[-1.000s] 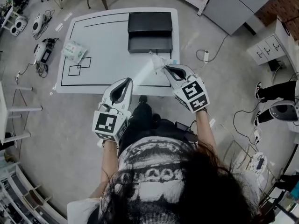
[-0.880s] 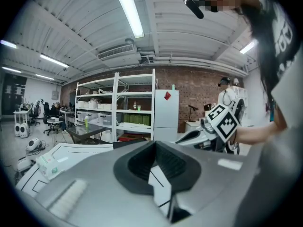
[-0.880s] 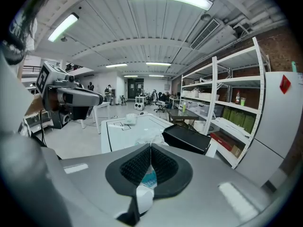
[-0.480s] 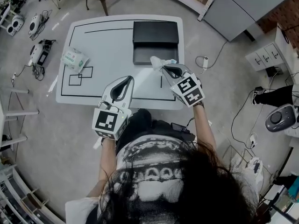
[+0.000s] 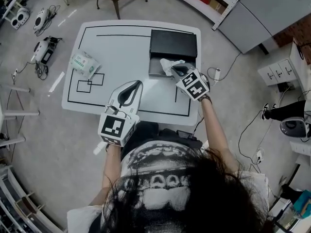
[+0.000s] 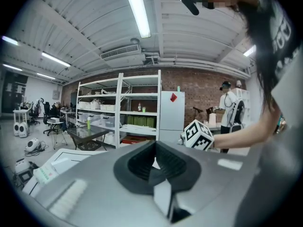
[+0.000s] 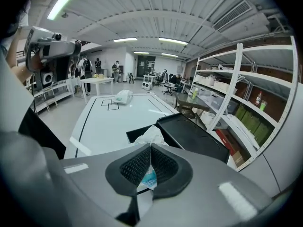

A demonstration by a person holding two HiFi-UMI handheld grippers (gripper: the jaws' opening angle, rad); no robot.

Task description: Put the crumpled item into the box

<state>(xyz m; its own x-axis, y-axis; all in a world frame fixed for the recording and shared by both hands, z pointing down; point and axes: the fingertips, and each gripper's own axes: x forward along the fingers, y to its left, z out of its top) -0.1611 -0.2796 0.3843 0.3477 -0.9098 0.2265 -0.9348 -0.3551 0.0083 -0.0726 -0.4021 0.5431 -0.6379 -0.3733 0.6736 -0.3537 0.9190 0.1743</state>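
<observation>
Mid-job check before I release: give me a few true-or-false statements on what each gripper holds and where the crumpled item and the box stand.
1. The right gripper is shut on the crumpled item. True.
2. The crumpled item lies loose inside the black box. False: it is pinched in the right gripper's fingers, at the box's open part.
3. The left gripper holds the green-and-white packet. False: the packet lies on the table at its left side, and the left gripper is shut on nothing.
4. The black box stands open. True.
</observation>
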